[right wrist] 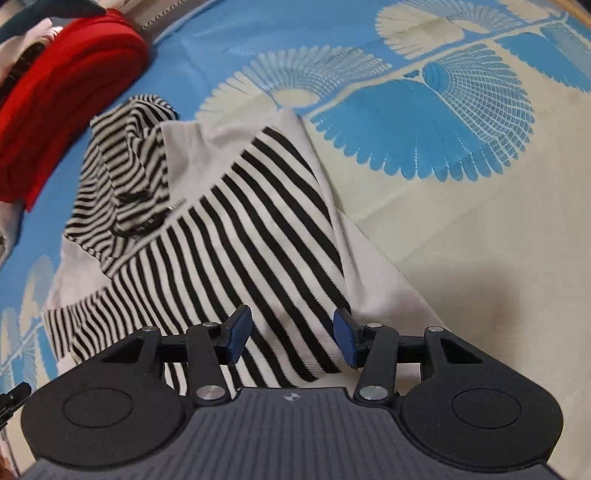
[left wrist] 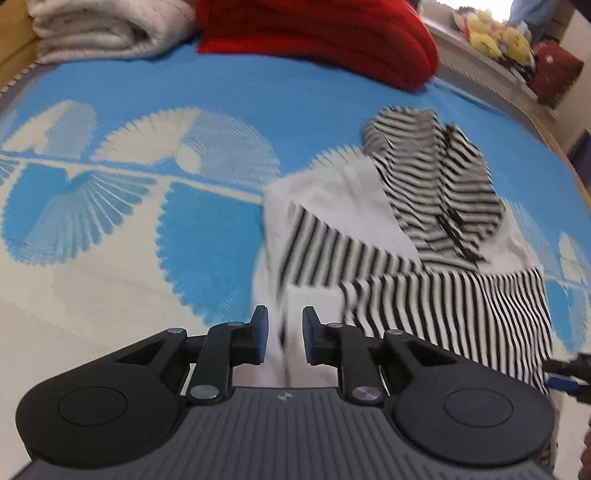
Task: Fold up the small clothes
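Note:
A small black-and-white striped hooded top with white panels lies spread on the blue and cream bedspread. Its hood is crumpled at the far end. My left gripper points down over the top's white near edge. Its jaws stand a narrow gap apart, with a ridge of white cloth under the gap and the pads not pressing it. My right gripper hovers over the striped hem, jaws wide apart, with nothing pinched. Its tip shows at the right edge of the left wrist view.
A folded red blanket lies just beyond the hood. Left of it sits a folded white blanket. Plush toys line a shelf past the bed's far right edge.

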`<state>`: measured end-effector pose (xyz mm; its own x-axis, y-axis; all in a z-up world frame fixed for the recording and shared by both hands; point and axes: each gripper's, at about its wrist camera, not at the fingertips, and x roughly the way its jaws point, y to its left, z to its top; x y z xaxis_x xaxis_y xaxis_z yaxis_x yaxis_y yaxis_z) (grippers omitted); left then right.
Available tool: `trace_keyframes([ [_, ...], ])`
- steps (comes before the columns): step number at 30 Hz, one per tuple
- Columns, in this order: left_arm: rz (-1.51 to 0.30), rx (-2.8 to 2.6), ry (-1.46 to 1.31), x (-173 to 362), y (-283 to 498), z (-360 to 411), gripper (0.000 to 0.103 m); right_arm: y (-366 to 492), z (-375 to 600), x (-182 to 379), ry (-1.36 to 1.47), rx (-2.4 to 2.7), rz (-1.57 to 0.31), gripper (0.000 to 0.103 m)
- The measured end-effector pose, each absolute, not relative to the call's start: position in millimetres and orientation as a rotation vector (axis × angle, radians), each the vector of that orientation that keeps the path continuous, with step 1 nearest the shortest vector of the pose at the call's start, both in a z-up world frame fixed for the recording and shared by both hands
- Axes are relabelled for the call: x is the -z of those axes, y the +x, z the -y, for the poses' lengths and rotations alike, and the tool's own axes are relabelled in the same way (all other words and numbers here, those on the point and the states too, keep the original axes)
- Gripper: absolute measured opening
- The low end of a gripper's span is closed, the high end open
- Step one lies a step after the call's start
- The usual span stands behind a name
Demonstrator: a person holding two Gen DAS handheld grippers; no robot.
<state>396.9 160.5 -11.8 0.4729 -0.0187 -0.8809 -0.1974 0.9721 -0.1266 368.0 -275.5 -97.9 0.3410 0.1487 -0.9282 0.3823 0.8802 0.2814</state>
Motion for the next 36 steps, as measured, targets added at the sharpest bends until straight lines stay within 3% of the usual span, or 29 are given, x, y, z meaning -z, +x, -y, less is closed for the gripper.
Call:
trace_keyframes([
  [9,-1.276,-0.098,-0.213,67.1,391.5,-143.3,0.022,367.0,299.1,122.3,0.403,0.353,-1.274,0.049],
  [15,-1.181,-0.078,-0.256,40.2,391.4,-147.6,0.025,370.4,275.3,83.1,0.38,0.175,-1.132,0.05],
  [20,-1.287,-0.148,-0.272,68.2,396.5,-153.8,0.029,370.3,275.5,121.6,0.451,0.146,-1.305,0.046],
  [27,-1.215,-0.135,-0.282,54.7,394.7,-151.1,0.032,376.1,268.0,95.0,0.373,0.137,-1.211,0.051],
  [31,-1.291,-0.171,-0.267,74.4,395.5,-146.7,0.033,375.7,282.3,118.6,0.428,0.196,-1.314,0.051],
  [36,-1.176,-0.167,-0.251,41.1,399.3,-138.9,0.033,374.5,276.7,89.4,0.388,0.164,-1.215,0.051],
])
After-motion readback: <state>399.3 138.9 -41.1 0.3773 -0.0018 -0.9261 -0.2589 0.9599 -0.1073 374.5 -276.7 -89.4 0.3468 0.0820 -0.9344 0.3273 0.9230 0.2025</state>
